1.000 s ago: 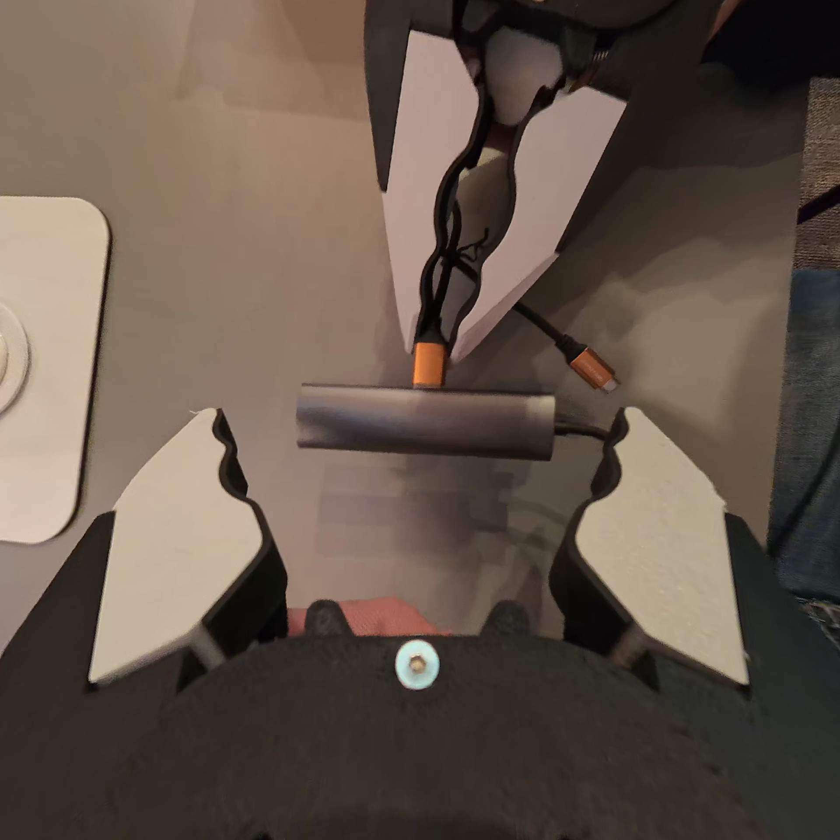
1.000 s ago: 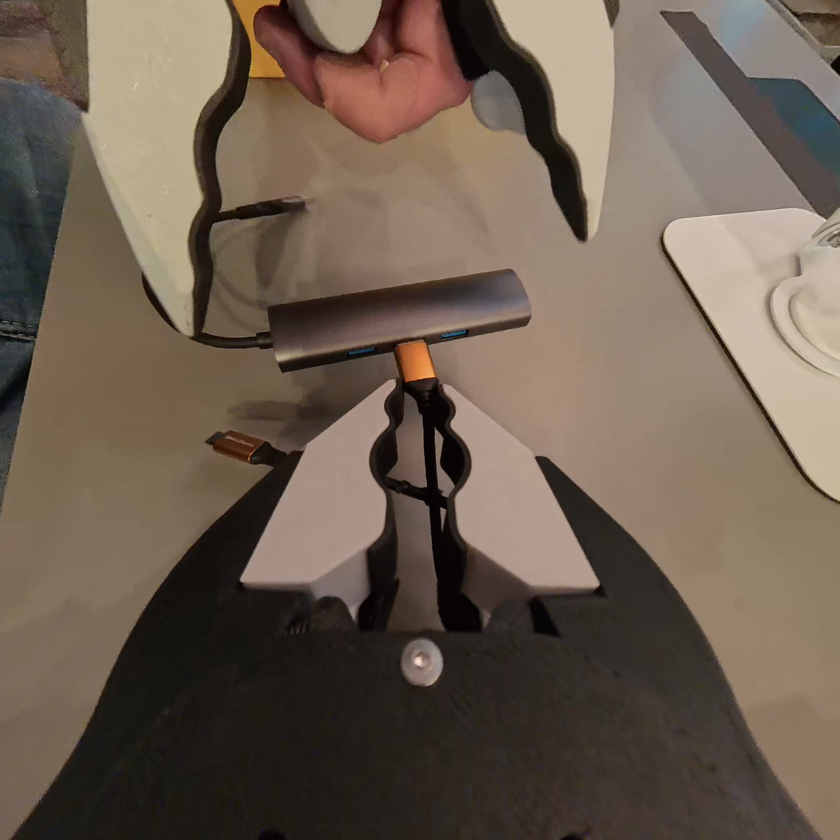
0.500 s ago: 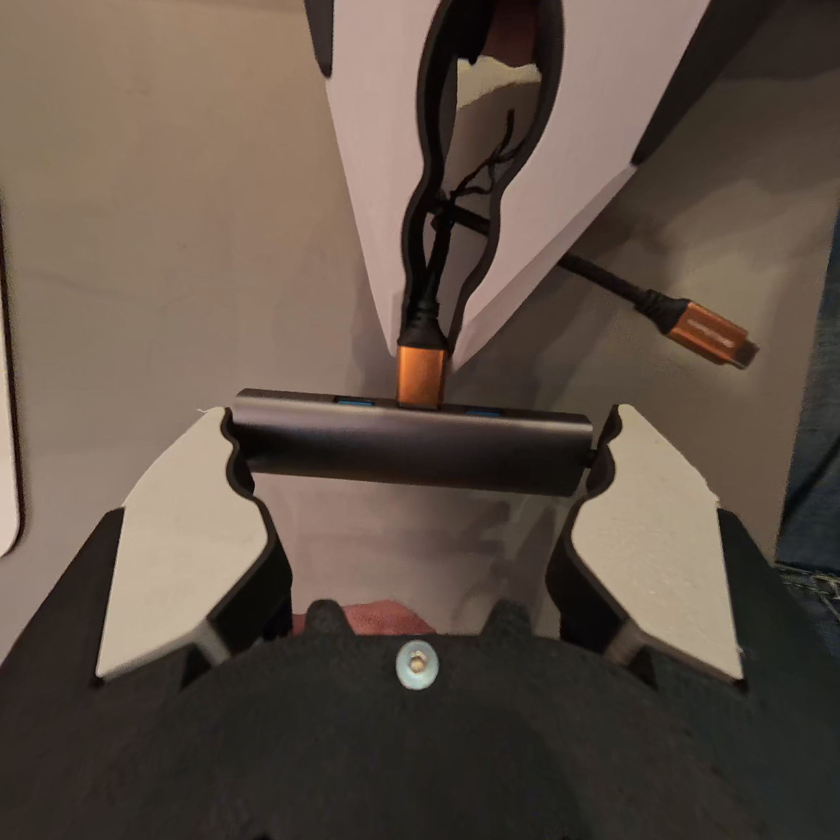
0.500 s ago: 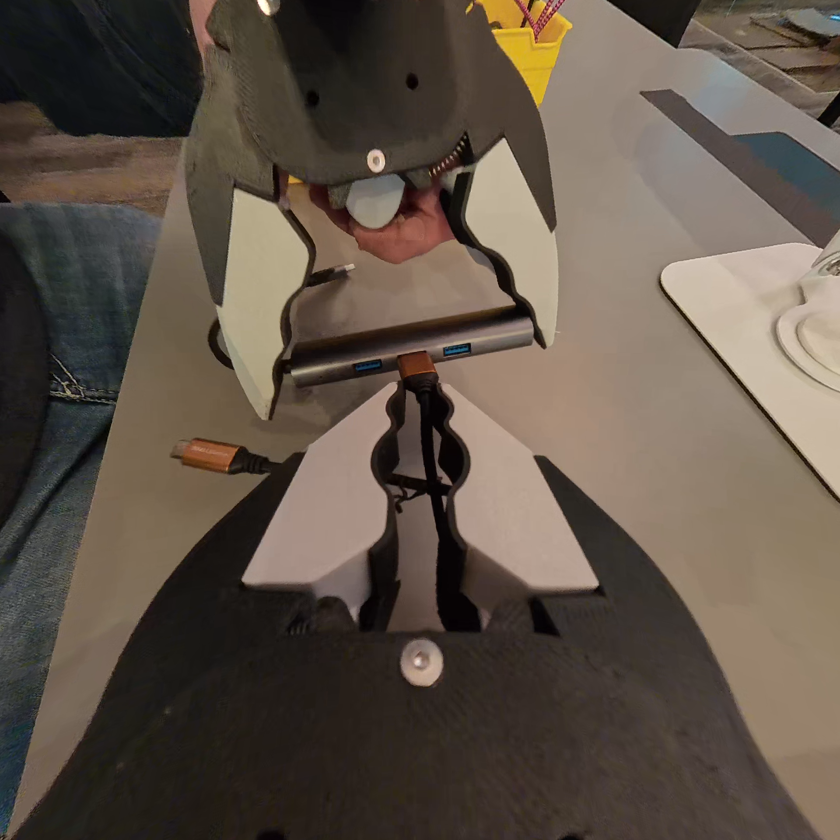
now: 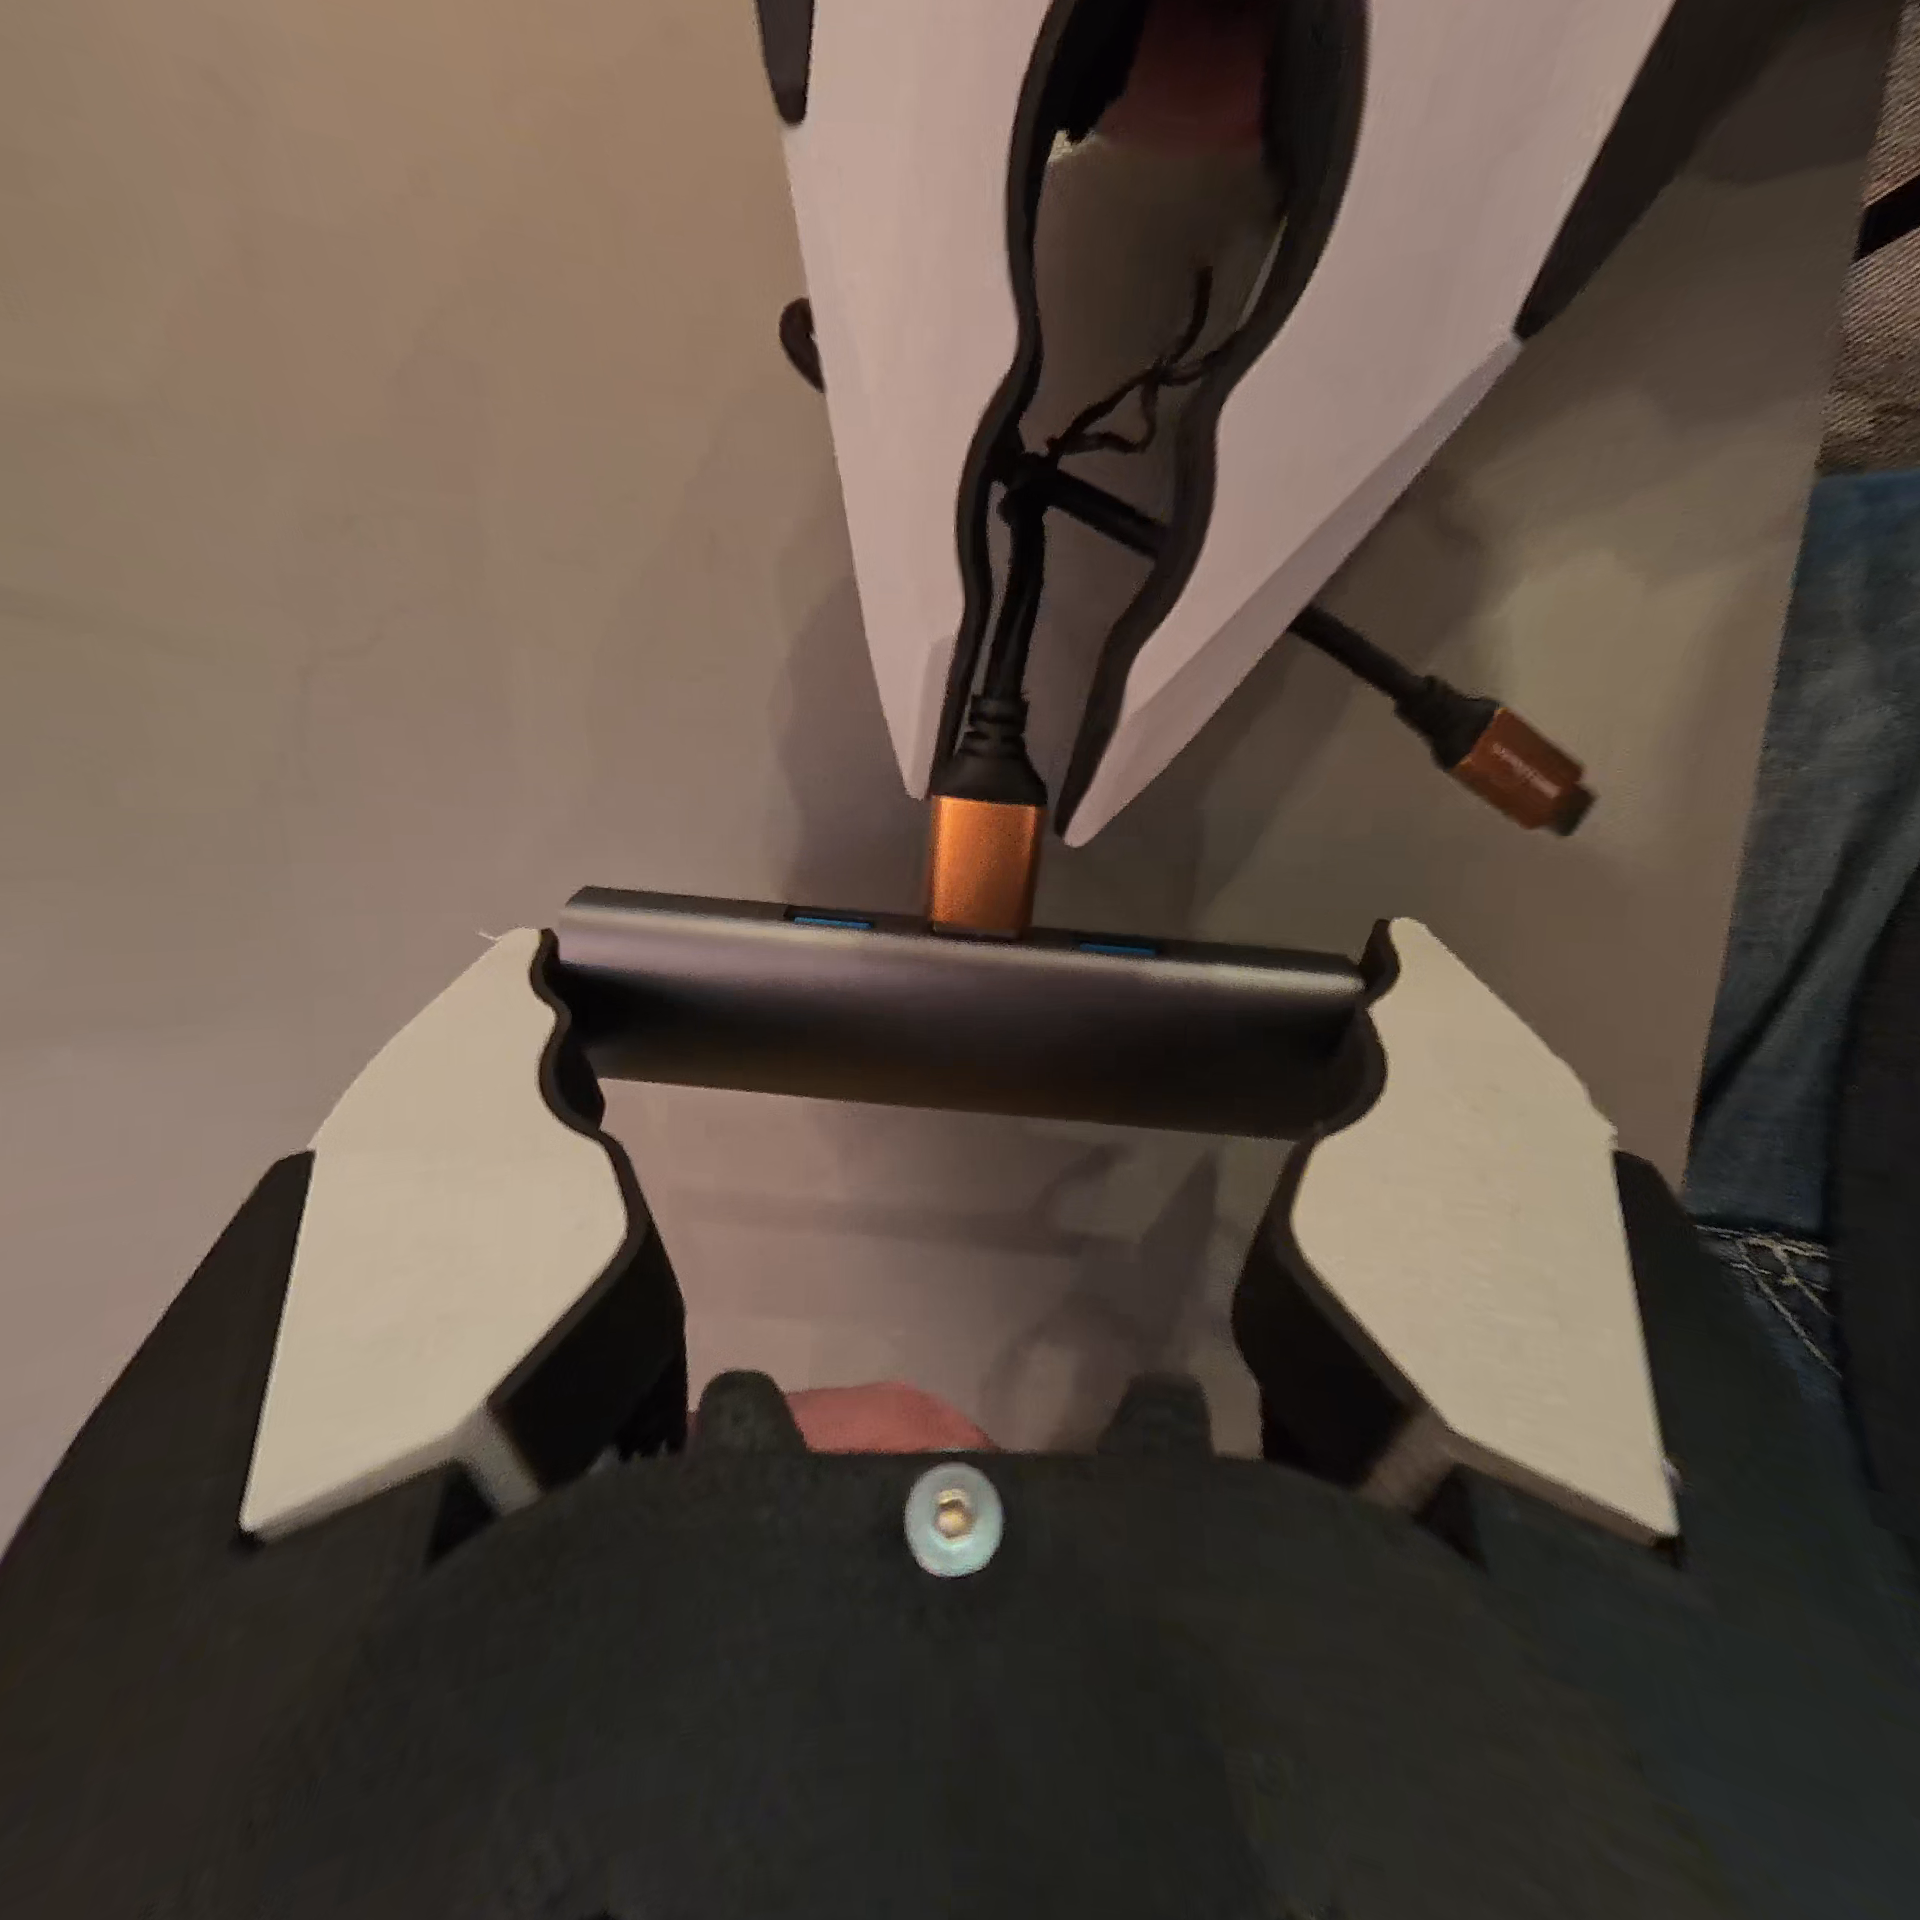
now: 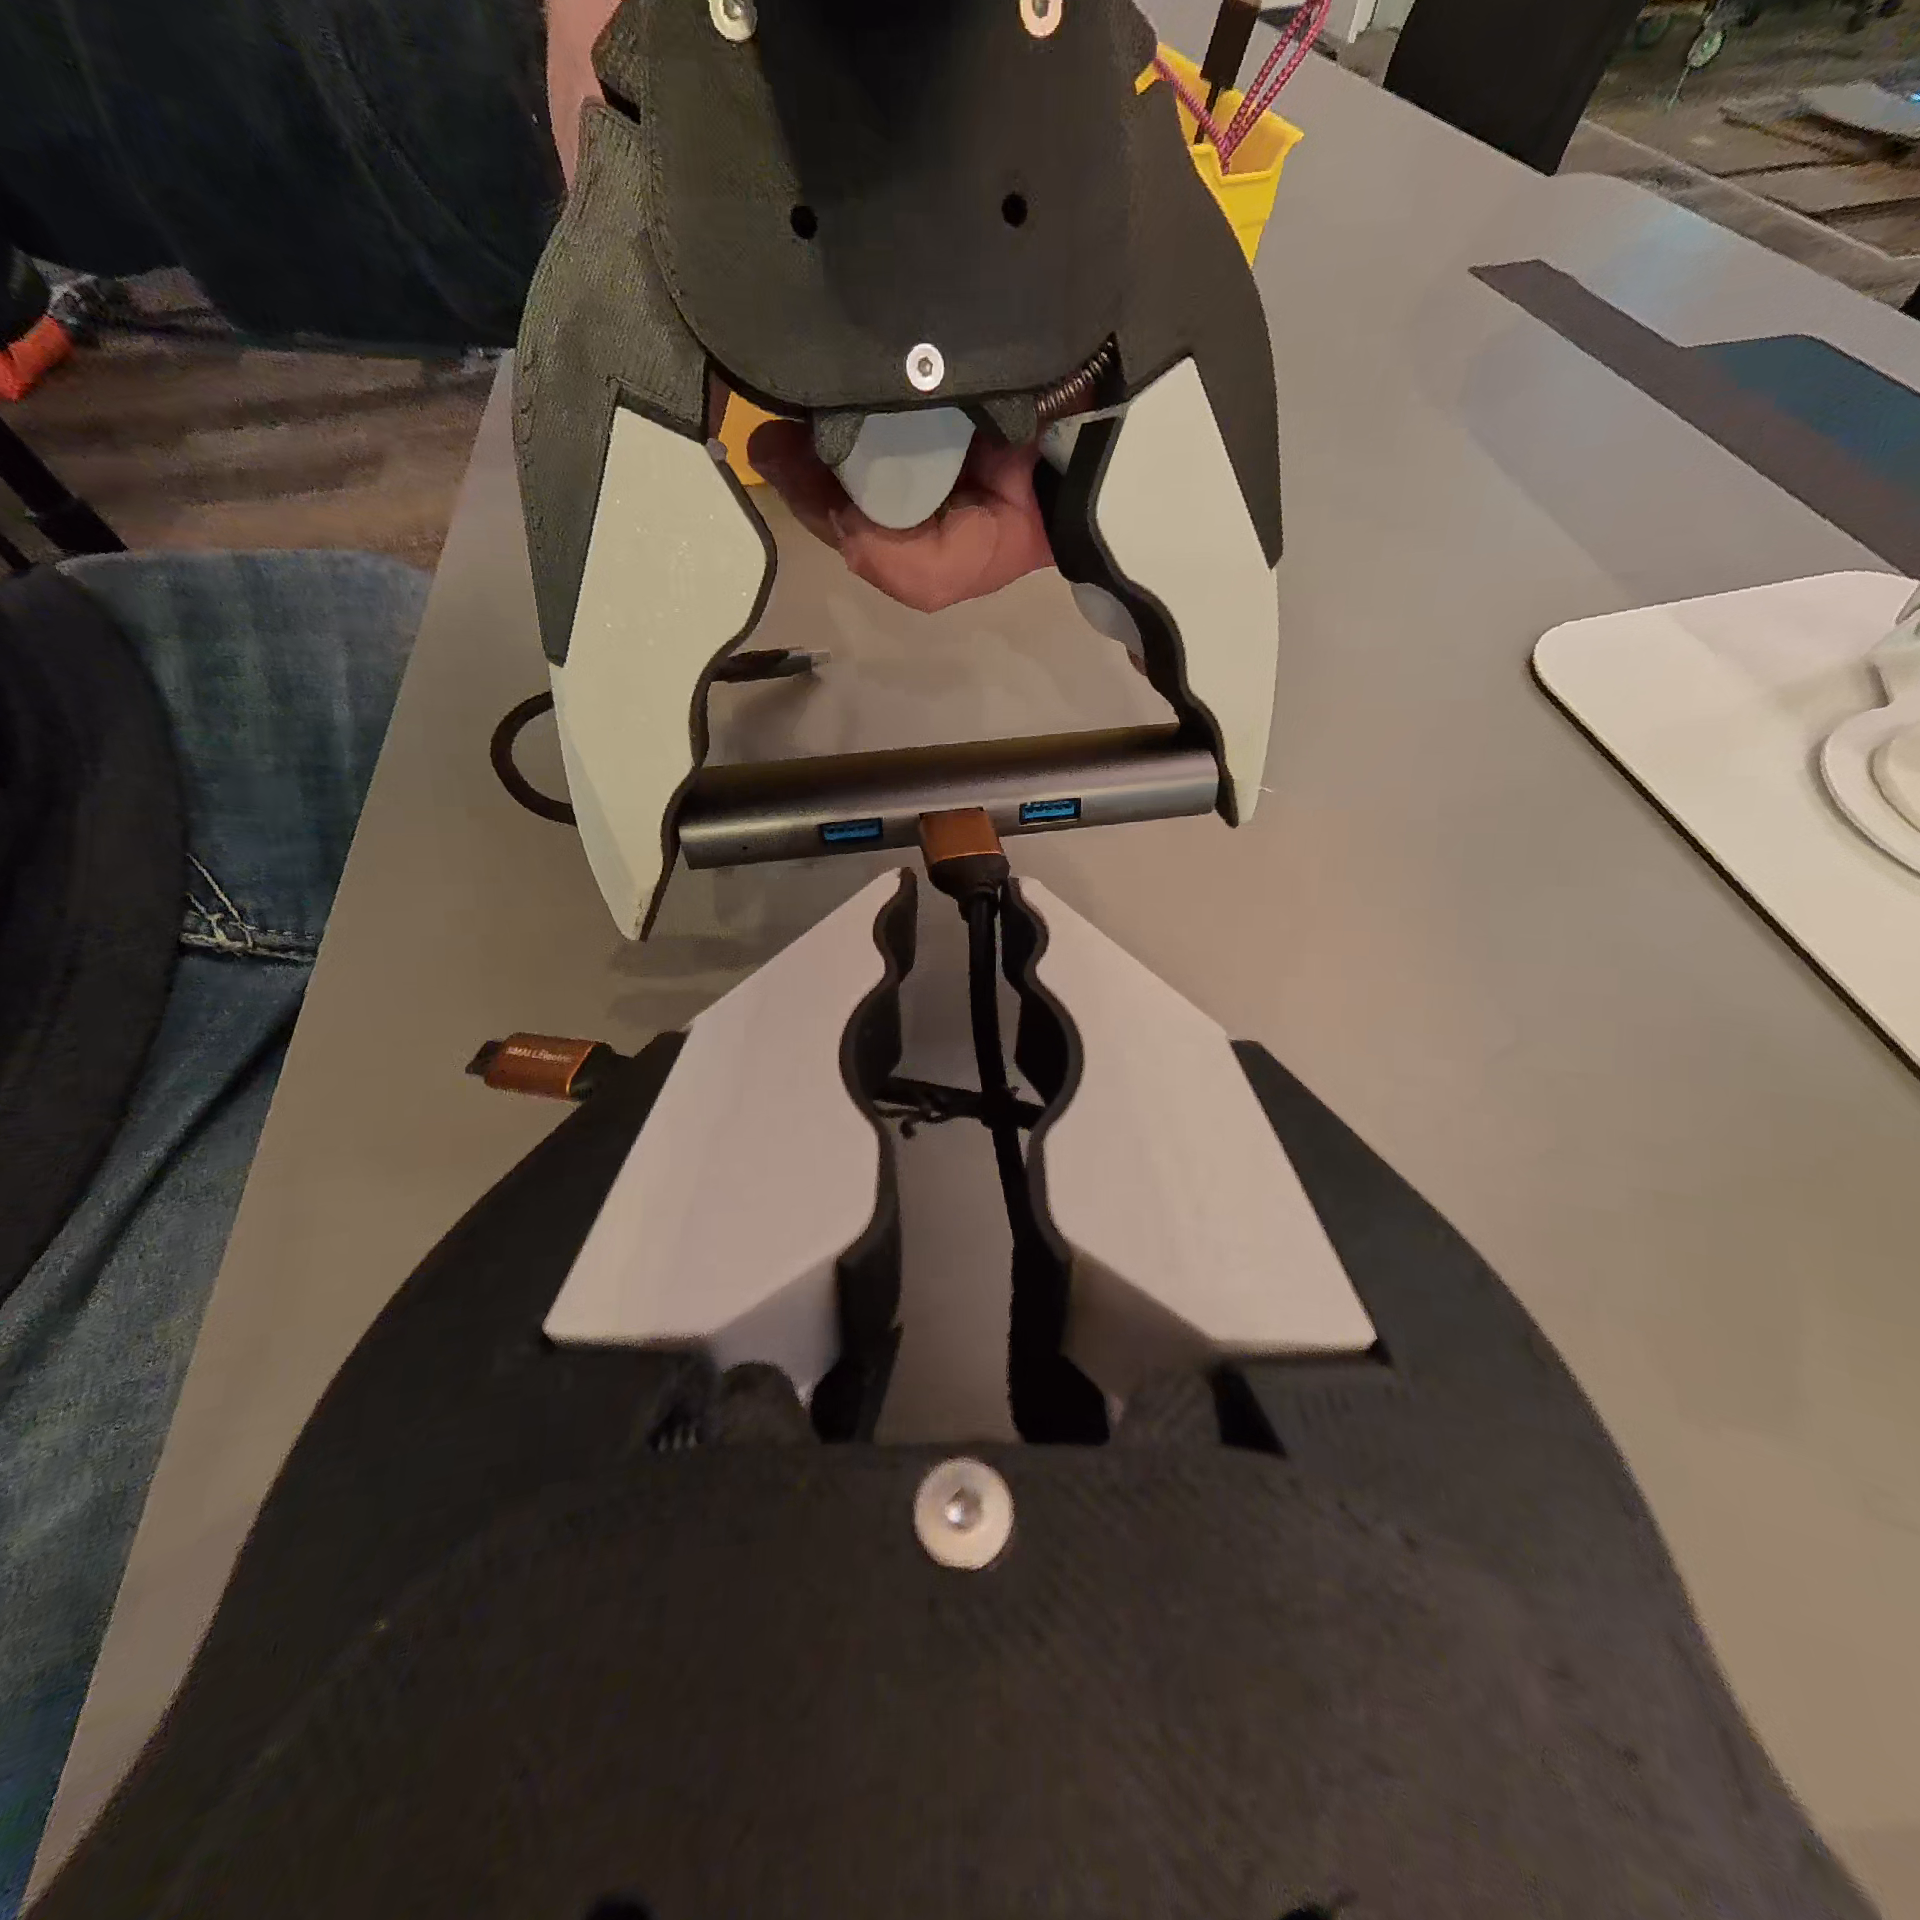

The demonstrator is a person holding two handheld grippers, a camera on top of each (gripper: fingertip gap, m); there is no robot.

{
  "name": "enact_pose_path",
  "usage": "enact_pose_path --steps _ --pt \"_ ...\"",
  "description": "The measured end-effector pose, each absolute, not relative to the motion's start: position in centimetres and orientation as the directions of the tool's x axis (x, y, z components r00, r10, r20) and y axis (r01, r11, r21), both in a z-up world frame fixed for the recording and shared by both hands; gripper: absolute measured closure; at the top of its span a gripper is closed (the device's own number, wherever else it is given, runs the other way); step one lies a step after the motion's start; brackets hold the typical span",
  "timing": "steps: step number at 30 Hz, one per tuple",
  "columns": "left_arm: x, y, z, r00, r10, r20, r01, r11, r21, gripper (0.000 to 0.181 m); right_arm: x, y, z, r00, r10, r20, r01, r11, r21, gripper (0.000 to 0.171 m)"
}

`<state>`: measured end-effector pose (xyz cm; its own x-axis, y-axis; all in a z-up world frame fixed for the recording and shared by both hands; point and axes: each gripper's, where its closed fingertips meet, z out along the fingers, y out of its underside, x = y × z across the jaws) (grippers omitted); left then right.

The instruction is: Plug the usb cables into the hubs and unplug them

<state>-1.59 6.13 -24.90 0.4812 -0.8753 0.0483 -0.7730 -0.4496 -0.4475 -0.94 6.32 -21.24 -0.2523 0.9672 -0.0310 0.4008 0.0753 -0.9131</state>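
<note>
In the left wrist view, the left gripper (image 5: 956, 997) clamps the grey USB hub (image 5: 956, 1013) by its two ends above the grey table (image 5: 312, 520). The orange USB plug (image 5: 982, 873) sits in the hub's middle port; the right gripper (image 5: 987, 821) blocks the cable behind it. A second orange connector (image 5: 1517, 774) lies loose at right.

In the right wrist view, the right gripper (image 6: 961, 883) seems nearly closed around the black cable (image 6: 987, 997), though contact is unclear. A yellow bin (image 6: 1236, 177) and white mat (image 6: 1714, 727) stand beyond.
</note>
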Motion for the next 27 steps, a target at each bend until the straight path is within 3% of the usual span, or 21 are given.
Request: enact_pose_path --steps 9,13,14,20,25,27 --pt "-2.0 6.0 -24.5 0.487 -0.871 0.070 -0.768 -0.465 -0.439 0.047 -1.6 5.9 -20.4 -0.267 0.956 -0.120 0.314 -0.032 -0.949 0.148" --pt "-2.0 5.7 -24.6 0.473 -0.878 0.066 -0.781 -0.453 -0.429 0.047 -2.0 6.0 -20.7 -0.262 0.959 -0.105 0.319 -0.017 -0.948 0.160" --pt "-1.9 5.6 -24.6 0.469 -0.881 0.064 -0.785 -0.448 -0.428 0.047 -2.0 6.1 -20.6 -0.259 0.960 -0.109 0.313 -0.023 -0.950 0.171" --pt "-2.1 5.8 -24.4 0.479 -0.876 0.055 -0.774 -0.451 -0.444 0.047 -1.9 6.0 -20.1 -0.268 0.956 -0.120 0.287 -0.040 -0.957 0.171" --pt "-2.4 5.9 -24.4 0.490 -0.870 0.063 -0.769 -0.465 -0.439 0.047 -1.7 5.9 -21.1 -0.272 0.959 -0.076 0.343 0.023 -0.939 0.135" --pt "-2.2 5.9 -24.2 0.493 -0.867 0.073 -0.760 -0.470 -0.449 0.047 -1.9 5.8 -21.2 -0.273 0.959 -0.080 0.337 0.018 -0.941 0.134"
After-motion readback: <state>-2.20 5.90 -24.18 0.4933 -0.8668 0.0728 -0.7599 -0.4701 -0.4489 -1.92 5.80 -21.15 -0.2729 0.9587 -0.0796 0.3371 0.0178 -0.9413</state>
